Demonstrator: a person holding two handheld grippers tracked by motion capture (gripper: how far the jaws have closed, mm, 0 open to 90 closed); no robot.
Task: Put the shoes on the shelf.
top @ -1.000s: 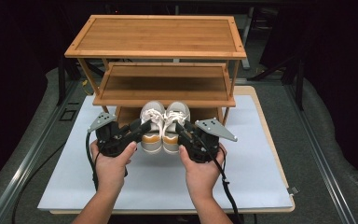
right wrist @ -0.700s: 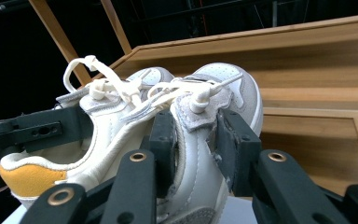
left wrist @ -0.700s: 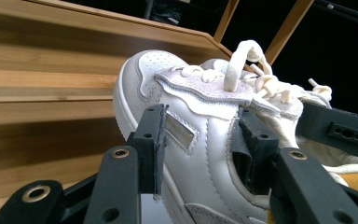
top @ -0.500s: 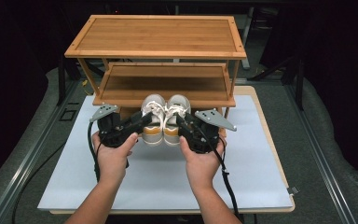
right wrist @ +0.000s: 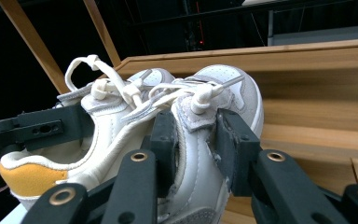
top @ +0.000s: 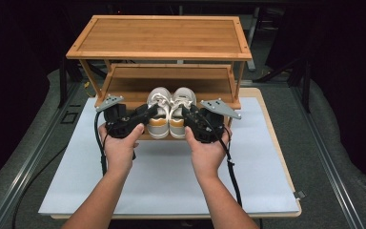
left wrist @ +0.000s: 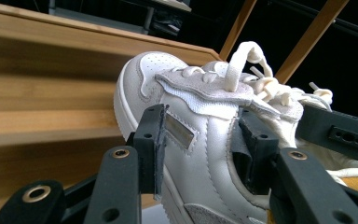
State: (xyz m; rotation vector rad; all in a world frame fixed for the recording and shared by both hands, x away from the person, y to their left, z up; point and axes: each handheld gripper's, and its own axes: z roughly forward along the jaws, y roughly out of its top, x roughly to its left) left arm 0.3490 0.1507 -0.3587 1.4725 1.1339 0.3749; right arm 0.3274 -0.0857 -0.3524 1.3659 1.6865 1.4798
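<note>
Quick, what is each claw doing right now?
Left claw: shut on the left shoe, pinching its side wall.
Right claw: shut on the right shoe, pinching its side wall.

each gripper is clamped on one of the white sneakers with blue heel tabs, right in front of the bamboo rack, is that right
Nearly: the heel tabs are mustard yellow, not blue, as the high view shows. The left gripper is clamped on the left white sneaker and the right gripper on the right white sneaker, in front of the two-tier bamboo shoe rack.
</note>
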